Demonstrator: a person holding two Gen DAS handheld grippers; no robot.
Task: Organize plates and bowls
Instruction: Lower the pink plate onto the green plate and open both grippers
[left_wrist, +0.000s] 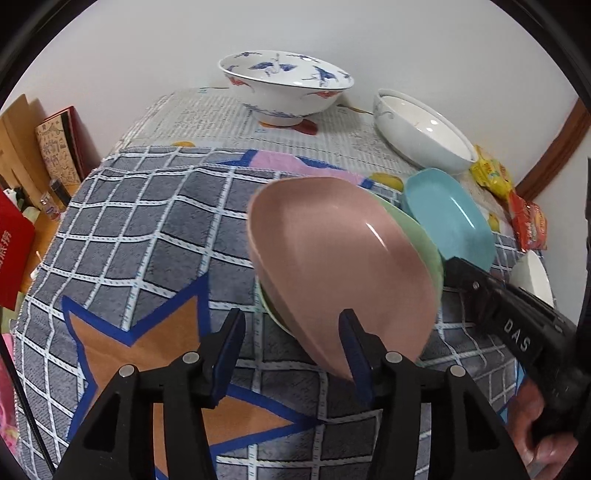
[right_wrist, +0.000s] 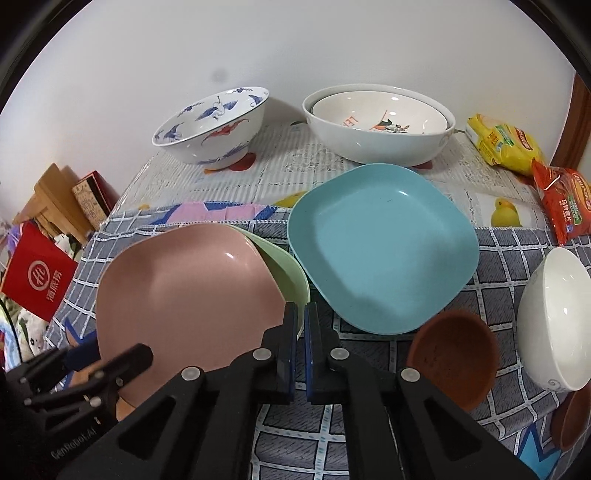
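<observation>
Pink plate: the pink plate (right_wrist: 184, 291) sits tipped on top of the green plate (right_wrist: 286, 273), on the grey checked cloth (left_wrist: 140, 240). It is not flat; one side is up in the air

Green plate: it lies under the pink one, and only its edge peeks out on the side near the blue plate (right_wrist: 380, 247)

Blue plate: it lies alone on the cloth, just beside the green plate

Left tongs: the left gripper (left_wrist: 291, 354) is open. The near edge of the pink plate sits close to one finger, but nothing is pinched

Right tongs: the right gripper (right_wrist: 302, 328) is squeezed shut, right at the edge of the pink and green plates. I cannot tell for sure if a plate rim is caught between the fingers or if they closed on nothing

Other dishes: a bird bowl (right_wrist: 212, 127) and big white bowls (right_wrist: 380, 125) stand at the back. A small brown bowl (right_wrist: 454, 350) and a white bowl (right_wrist: 554, 317) are on the right

What could go wrong: the pink plate is tipped and shiny, so it may slide off the green plate and bang down

Why: only one side might be held, and the left tongs are not holding it

Another worry: if the right tongs pull now, both plates could drag along and bump the blue plate

Safe idea: hold the rim well before lifting
</observation>
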